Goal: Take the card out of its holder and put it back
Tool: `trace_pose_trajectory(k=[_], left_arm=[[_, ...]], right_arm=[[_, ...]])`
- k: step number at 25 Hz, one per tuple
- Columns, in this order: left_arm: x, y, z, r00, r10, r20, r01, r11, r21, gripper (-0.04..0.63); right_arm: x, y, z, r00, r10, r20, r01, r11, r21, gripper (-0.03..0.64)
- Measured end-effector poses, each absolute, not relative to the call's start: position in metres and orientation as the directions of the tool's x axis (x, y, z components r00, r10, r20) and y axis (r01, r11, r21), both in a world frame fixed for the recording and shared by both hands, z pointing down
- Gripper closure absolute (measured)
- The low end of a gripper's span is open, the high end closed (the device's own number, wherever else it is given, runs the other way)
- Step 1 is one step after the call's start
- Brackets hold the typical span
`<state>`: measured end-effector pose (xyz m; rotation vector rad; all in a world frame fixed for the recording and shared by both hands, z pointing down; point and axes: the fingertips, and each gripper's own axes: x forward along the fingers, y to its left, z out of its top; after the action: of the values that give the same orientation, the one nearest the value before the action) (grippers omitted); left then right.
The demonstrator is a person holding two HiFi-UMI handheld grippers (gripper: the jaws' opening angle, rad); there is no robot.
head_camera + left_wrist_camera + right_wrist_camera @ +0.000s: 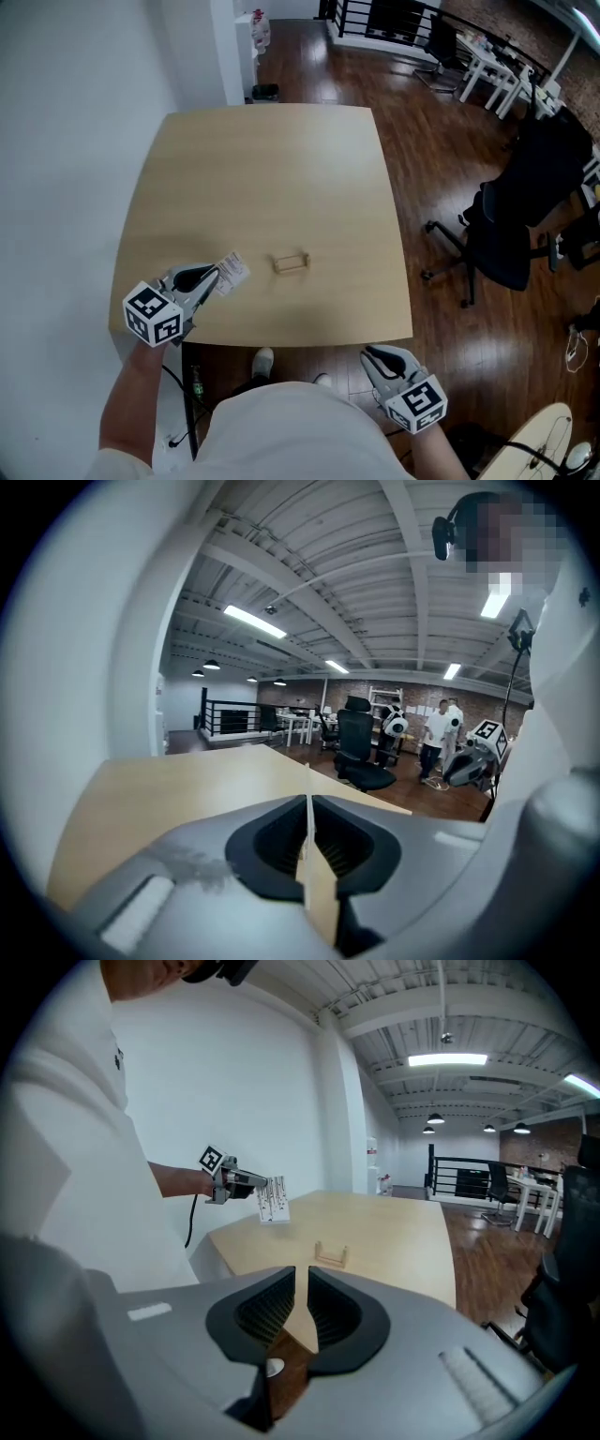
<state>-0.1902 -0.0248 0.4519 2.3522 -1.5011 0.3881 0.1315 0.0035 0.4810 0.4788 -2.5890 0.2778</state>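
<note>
In the head view a small wooden card holder [291,263] stands empty near the front middle of the light wooden table [272,169]. To its left my left gripper [216,277] is shut on a white printed card [231,269], held above the table's front left part. In the left gripper view the card [307,841] shows edge-on between the pressed pads. My right gripper [375,355] hovers off the table's front edge, shut with only a thin slit and nothing in it. The right gripper view [302,1283] shows the holder [330,1254], the card [274,1200] and the left gripper [246,1181] beyond.
A black office chair [511,225] stands on the dark wood floor right of the table. White desks [492,70] and a railing [380,19] are at the back. A white wall [75,141] runs along the left. The person's shoe [263,360] shows below the table's front edge.
</note>
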Motion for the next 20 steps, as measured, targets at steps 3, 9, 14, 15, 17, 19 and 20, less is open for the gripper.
trace_pose_trajectory(k=[3,9,14,15,17,19,20], left_arm=[[-0.179,-0.059,0.451,0.498,-0.777,0.385,-0.862,-0.493,0.120,0.578],[-0.150,-0.116,0.459,0.635,-0.674,0.378,-0.756,-0.642,0.125,0.578],[-0.132,-0.146,0.477,0.709,-0.595,0.379,-0.679,-0.721,0.139,0.578],[-0.130,-0.150,0.480,0.720,-0.582,0.379,-0.666,-0.732,0.141,0.578],[-0.125,-0.158,0.487,0.739,-0.557,0.378,-0.642,-0.753,0.146,0.578],[-0.120,-0.165,0.494,0.756,-0.535,0.377,-0.620,-0.770,0.150,0.578],[-0.118,-0.167,0.497,0.763,-0.525,0.376,-0.610,-0.778,0.152,0.578]], right_arm=[[0.136,0.006,0.480,-0.786,-0.349,0.511,-0.463,0.880,-0.111,0.569],[0.147,0.016,0.478,-0.708,-0.465,0.532,-0.601,0.792,-0.107,0.569],[0.153,0.028,0.476,-0.630,-0.553,0.544,-0.702,0.705,-0.096,0.569],[0.152,0.031,0.476,-0.616,-0.566,0.547,-0.718,0.689,-0.095,0.569],[0.152,0.037,0.477,-0.588,-0.588,0.555,-0.747,0.658,-0.094,0.569],[0.152,0.042,0.478,-0.562,-0.605,0.564,-0.771,0.629,-0.094,0.569],[0.152,0.045,0.478,-0.551,-0.611,0.568,-0.781,0.618,-0.093,0.569]])
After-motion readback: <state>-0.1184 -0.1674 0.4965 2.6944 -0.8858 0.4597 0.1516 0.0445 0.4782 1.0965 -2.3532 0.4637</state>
